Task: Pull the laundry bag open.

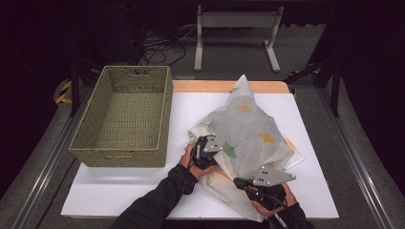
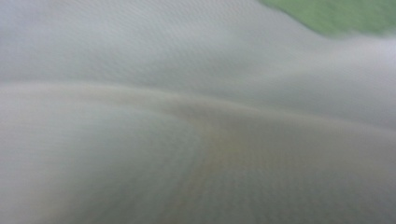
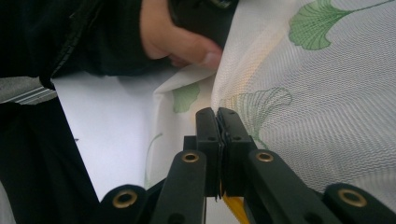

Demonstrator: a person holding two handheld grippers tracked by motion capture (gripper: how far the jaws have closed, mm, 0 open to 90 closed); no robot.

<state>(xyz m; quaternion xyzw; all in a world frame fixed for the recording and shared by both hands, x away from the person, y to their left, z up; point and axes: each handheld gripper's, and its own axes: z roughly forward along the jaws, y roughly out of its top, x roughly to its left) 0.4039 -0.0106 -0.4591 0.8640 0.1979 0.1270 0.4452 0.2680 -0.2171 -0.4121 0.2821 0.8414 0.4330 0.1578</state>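
A thin white cloth (image 1: pixel 248 129) printed with green and yellow ginkgo leaves lies bunched on the right half of the white table (image 1: pixel 119 191), rising to a peak at the back. My left gripper (image 1: pixel 212 150) is pushed into the cloth's left edge. Its jaws are hidden, and blurred cloth (image 2: pixel 187 116) lies right against its camera. My right gripper (image 1: pixel 239 182) is at the cloth's near corner. In the right gripper view its jaws (image 3: pixel 217 116) are pressed together with the cloth (image 3: pixel 327 93) pinched between them. The other hand (image 3: pixel 177 42) is just beyond.
An empty green woven basket (image 1: pixel 119 155) stands on the table's left side, close to the cloth. A wooden strip (image 1: pixel 210 86) runs along the table's far edge. A metal stand (image 1: pixel 236 28) and cables are on the floor behind.
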